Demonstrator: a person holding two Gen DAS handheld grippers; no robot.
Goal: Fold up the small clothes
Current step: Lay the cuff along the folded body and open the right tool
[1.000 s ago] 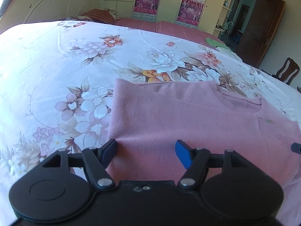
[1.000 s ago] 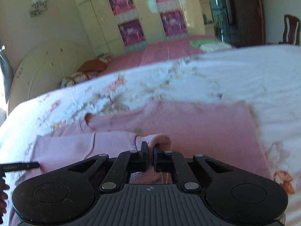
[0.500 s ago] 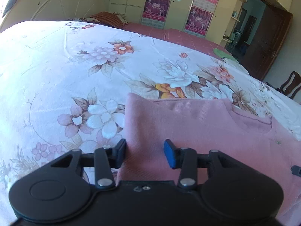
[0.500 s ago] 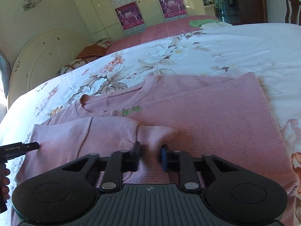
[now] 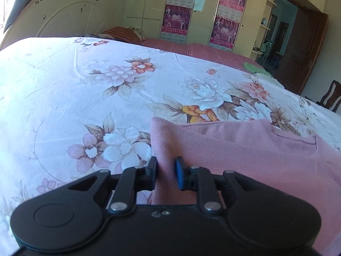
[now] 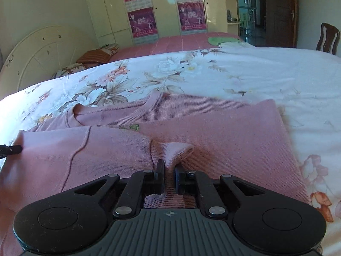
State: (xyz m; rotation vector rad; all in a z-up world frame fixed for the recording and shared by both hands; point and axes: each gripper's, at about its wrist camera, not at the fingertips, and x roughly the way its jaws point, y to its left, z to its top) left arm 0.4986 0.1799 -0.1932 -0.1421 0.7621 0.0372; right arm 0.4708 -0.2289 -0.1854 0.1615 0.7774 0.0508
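A pink sweater point(image 6: 213, 132) lies on a floral bedspread point(image 5: 64, 89). The left tool point(image 5: 166, 171), just closed, pinches its edge; the right tool point(image 6: 169, 176) grips a bunched cuff. Wardrobes point(image 6: 166, 6) stand beyond.

Bed point(image 5: 64, 89) under floral sheet; pink sweater point(image 5: 245, 149) lies lower right, green cloth point(image 5: 252, 67) at upper right.

L gripper point(image 5: 166, 172): matte black body, 2 round side discs, silver pivot screws, one pad blue, other black. R gripper point(image 6: 169, 176): same black linkage + silver screws, both pads black, grey ribbed top plate w/ small crosshair mark.
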